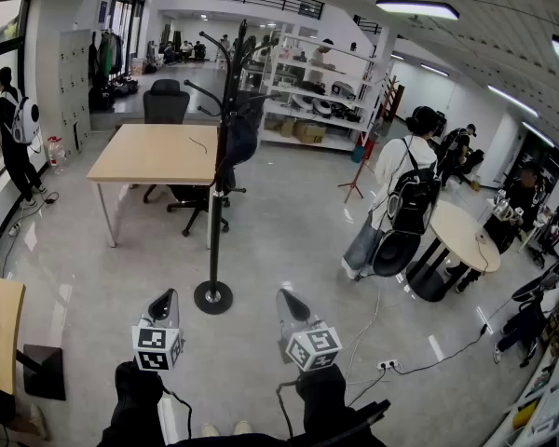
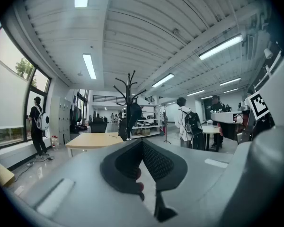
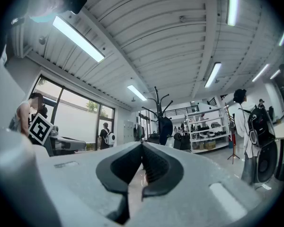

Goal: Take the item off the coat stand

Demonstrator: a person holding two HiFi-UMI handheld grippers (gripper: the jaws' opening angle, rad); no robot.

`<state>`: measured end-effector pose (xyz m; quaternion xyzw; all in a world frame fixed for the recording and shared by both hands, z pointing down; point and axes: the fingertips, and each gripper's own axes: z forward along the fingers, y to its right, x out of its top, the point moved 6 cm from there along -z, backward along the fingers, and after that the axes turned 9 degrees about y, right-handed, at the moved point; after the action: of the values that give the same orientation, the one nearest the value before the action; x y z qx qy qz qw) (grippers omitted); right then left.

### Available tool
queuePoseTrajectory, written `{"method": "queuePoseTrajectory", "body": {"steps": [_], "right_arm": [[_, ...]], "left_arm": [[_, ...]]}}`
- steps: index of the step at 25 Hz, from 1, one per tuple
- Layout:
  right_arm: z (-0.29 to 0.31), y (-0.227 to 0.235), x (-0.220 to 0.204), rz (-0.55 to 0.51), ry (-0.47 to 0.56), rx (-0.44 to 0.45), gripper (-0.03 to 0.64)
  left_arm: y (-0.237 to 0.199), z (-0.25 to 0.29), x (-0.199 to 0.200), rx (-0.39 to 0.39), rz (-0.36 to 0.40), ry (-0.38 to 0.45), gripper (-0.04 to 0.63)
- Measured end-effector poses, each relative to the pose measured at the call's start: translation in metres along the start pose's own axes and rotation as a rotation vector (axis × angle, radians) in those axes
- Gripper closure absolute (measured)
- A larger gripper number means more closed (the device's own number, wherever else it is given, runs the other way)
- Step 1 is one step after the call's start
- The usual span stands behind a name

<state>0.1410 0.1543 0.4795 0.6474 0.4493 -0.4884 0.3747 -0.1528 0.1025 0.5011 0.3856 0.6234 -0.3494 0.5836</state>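
A black coat stand (image 1: 214,222) rises from a round base on the floor, straight ahead of me. A dark item (image 1: 236,144) hangs from it at about mid height, next to the table corner. My left gripper (image 1: 170,294) and right gripper (image 1: 287,295) are low in the head view, well short of the stand, one on each side of its base. Both are shut with nothing between their jaws. The left gripper view shows the coat stand (image 2: 130,103) and the hanging item (image 2: 133,113) far off above the left gripper (image 2: 141,141). The right gripper view shows the coat stand (image 3: 159,109) and the item (image 3: 165,126) beyond the right gripper (image 3: 142,144).
A wooden table (image 1: 154,152) with an office chair (image 1: 166,101) behind it stands left of the stand. A person with a backpack (image 1: 402,194) stands by a round table (image 1: 466,236) on the right. Cables and a power strip (image 1: 388,364) lie on the floor. Shelves (image 1: 317,91) line the back.
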Motion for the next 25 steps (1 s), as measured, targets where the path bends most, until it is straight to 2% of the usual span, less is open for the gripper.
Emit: {"method": "queuePoseTrajectory", "body": {"steps": [9, 14, 25], "right_arm": [[0.007, 0.002, 0.003, -0.002, 0.005, 0.001, 0.615], [0.005, 0.009, 0.001, 0.054, 0.018, 0.003, 0.615], [0.014, 0.024, -0.005, 0.046, 0.005, 0.015, 0.615]], "left_arm": [[-0.001, 0.006, 0.011, 0.006, -0.023, 0.014, 0.593], [0.002, 0.008, 0.005, 0.007, -0.008, 0.011, 0.594], [0.009, 0.022, 0.006, 0.006, -0.033, 0.016, 0.594]]}}
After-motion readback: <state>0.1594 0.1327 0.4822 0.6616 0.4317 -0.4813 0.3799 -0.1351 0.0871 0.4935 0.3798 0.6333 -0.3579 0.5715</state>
